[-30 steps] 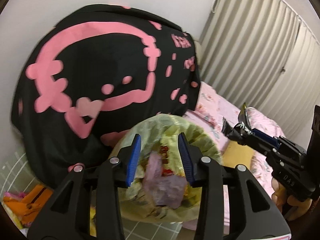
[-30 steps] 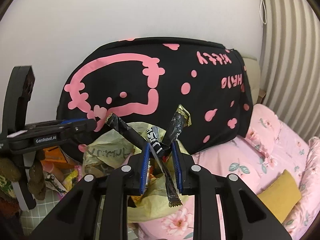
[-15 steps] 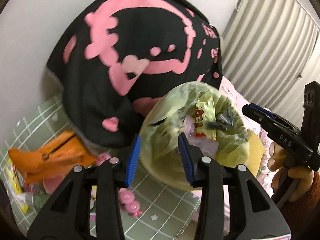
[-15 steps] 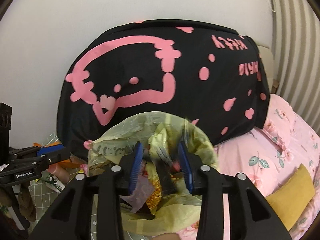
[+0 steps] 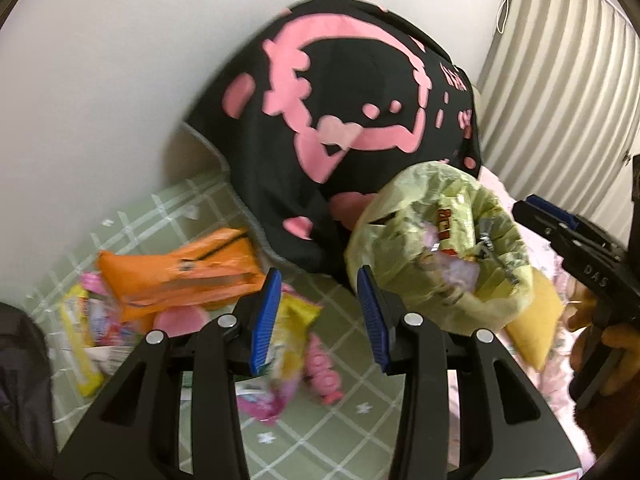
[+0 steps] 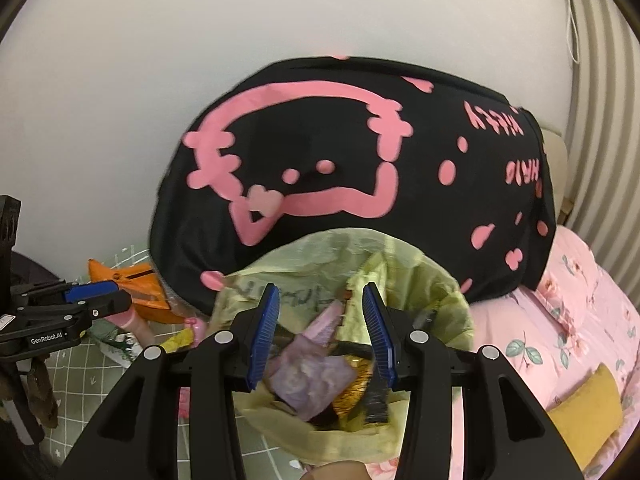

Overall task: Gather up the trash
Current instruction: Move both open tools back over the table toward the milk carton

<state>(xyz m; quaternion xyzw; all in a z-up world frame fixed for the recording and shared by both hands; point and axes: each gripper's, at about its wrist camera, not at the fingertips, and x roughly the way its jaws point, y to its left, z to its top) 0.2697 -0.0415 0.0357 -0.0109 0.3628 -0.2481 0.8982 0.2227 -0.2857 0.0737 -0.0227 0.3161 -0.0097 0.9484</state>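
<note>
A yellow-green trash bag [image 5: 436, 248] stands open on the bed with wrappers and a purple crumpled piece [image 6: 308, 376] inside. My right gripper [image 6: 322, 340] is open and empty just above the bag [image 6: 280, 280]. My left gripper [image 5: 316, 318] is open and empty, to the left of the bag, over a pile of snack wrappers: an orange packet [image 5: 176, 276], a yellow packet [image 5: 288, 332] and pink wrappers [image 5: 320, 368]. The left gripper also shows in the right wrist view [image 6: 92, 300], and the right one in the left wrist view [image 5: 560, 224].
A big black cushion with a pink cat face [image 6: 360, 184] leans on the white wall behind the bag. A green checked sheet [image 5: 352, 412] lies under the wrappers. Pink floral bedding [image 6: 568, 320] and a mustard cushion [image 6: 588, 416] lie to the right; curtains [image 5: 560, 80] hang behind.
The right gripper opened and dropped the dark wrappers into the bag. The left gripper swung left, away from the bag, towards the wrapper pile.
</note>
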